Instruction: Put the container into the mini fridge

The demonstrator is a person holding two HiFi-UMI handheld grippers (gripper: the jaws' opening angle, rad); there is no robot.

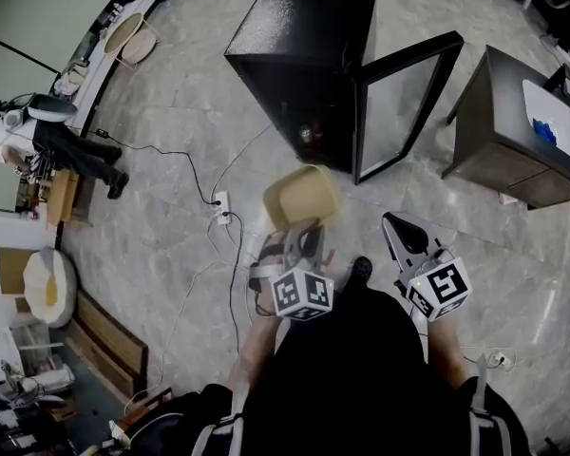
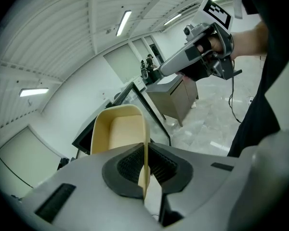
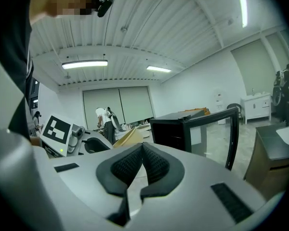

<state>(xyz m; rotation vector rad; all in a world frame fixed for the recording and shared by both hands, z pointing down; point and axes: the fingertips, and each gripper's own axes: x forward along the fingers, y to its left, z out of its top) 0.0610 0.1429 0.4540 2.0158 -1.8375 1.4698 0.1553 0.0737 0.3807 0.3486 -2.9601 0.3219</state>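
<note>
I have my left gripper (image 1: 302,228) clamped on one side wall of the beige, open-topped plastic container (image 1: 301,196). In the left gripper view that thin wall stands edge-on between the ribbed black pads, which are almost together with only the wall between them.

The container hangs in the air near the middle of the head view, over the grey marble-patterned floor (image 1: 171,245). It sits just below the black mini fridge (image 1: 299,55), which stands at upper centre. The container is outside the fridge and apart from it. The fridge's glass-paned door (image 1: 404,103) is swung wide open toward the right of the frame. Something small sits low inside the dark interior, but I cannot tell what it is.

My right gripper (image 1: 396,226), right of the container and apart from it, is closed on nothing. In the right gripper view its pads meet with no object between them.

A dark brown cabinet (image 1: 513,136) stands at the right edge of the head view, beyond the open door. A white power strip (image 1: 222,207) with trailing cables lies on the floor just left of the container. A person (image 1: 71,145) stands at the far left edge.
</note>
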